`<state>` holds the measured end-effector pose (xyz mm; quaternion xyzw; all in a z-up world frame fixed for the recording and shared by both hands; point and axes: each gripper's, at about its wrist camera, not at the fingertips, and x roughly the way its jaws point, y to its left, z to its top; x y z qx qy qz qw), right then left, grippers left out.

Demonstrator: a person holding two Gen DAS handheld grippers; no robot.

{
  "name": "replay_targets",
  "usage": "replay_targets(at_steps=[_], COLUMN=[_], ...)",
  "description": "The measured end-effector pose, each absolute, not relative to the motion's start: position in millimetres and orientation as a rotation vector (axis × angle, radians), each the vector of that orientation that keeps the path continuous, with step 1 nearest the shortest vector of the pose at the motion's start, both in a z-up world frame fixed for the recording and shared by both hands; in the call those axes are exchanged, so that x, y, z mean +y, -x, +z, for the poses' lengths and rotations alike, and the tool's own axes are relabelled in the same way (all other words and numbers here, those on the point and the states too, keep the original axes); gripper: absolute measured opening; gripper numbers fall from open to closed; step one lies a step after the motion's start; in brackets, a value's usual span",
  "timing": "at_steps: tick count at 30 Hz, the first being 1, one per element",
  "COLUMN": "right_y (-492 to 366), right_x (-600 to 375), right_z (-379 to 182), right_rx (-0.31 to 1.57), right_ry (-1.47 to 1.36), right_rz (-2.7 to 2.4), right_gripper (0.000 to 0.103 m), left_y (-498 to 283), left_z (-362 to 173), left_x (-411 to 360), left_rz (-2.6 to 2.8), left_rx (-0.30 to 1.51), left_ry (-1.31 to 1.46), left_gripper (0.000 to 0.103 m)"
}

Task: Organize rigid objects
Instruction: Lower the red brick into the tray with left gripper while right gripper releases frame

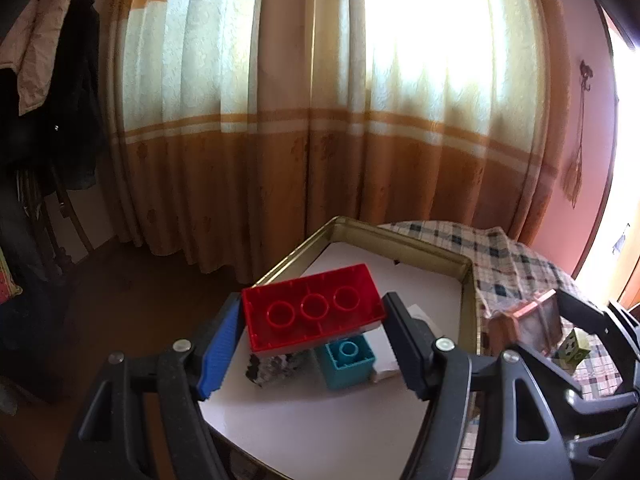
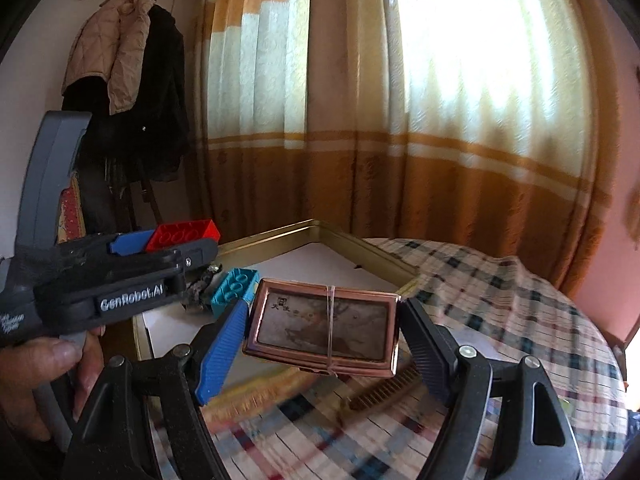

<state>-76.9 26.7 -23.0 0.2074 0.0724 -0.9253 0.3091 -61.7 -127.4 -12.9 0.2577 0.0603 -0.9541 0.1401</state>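
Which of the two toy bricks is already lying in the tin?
The small teal brick, lying on the tin's white floor. The larger red brick is held above it in the left gripper.

Each wrist camera looks forward along its own tongs, close above the gold tin (image 1: 400,240) on the checked table (image 2: 500,300), both facing the orange curtain (image 1: 280,120), and both share the tin and the curtain.

Dark lump (image 1: 272,366) under red brick (image 1: 312,312): blurred, can't ID.
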Motion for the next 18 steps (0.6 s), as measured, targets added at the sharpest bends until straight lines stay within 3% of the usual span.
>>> replay_targets(at_steps=[15, 18], right_y=[98, 92], right_x=[-34, -38], right_z=[-47, -46], right_rx=[0.303, 0.314], right_ry=[-0.688, -0.674], right_rz=[-2.303, -2.274], right_gripper=[0.080, 0.081], left_y=[78, 76], left_z=[-29, -30], left_x=[-157, -156], left_rz=[-2.672, -2.658], left_rx=[0.224, 0.216], left_ry=[-0.894, -0.887], left_gripper=[0.070, 0.076])
